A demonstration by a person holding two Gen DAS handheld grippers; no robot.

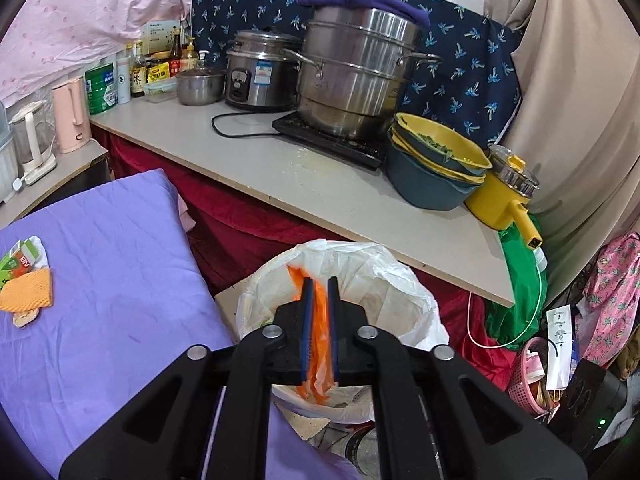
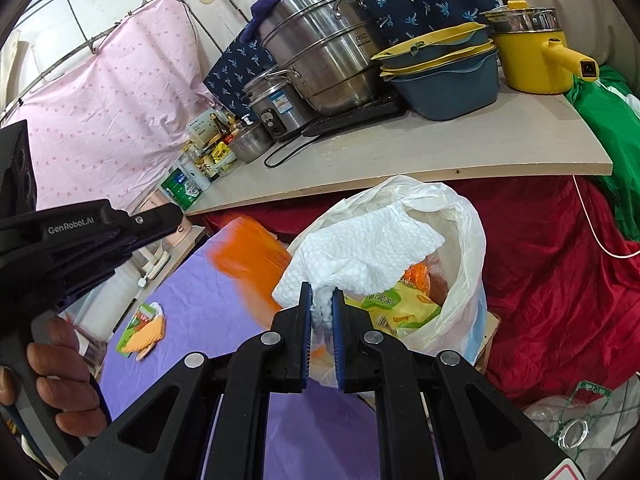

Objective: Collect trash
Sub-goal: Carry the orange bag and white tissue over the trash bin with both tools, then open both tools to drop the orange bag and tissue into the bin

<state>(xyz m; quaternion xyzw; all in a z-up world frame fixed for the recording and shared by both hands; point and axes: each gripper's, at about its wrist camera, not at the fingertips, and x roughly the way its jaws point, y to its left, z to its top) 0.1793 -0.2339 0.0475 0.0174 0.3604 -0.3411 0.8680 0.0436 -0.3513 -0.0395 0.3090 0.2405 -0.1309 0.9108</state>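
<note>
Over the white-lined trash bin (image 1: 380, 264) my left gripper (image 1: 320, 280) has its jaws slightly apart, with an orange wrapper (image 1: 320, 320) loose in the gap. In the right wrist view that wrapper (image 2: 248, 264) is blurred, just off the left gripper (image 2: 176, 214), which a hand (image 2: 60, 380) holds. My right gripper (image 2: 320, 286) is shut on a white paper towel (image 2: 360, 248) at the mouth of the bin bag (image 2: 468, 240), which holds snack wrappers. A green carton (image 1: 20, 262) and an orange wrapper piece (image 1: 28, 292) lie on the purple bedcover (image 1: 120, 260).
A board counter (image 1: 320, 184) juts over the bin and carries a steel steamer pot (image 1: 352, 80), a rice cooker (image 1: 260, 76), stacked blue and yellow bowls (image 1: 436, 168) and a yellow pot (image 1: 504, 200) at its edge. Red cloth (image 2: 560, 280) hangs below. A pink basket (image 1: 528, 380) stands at the right.
</note>
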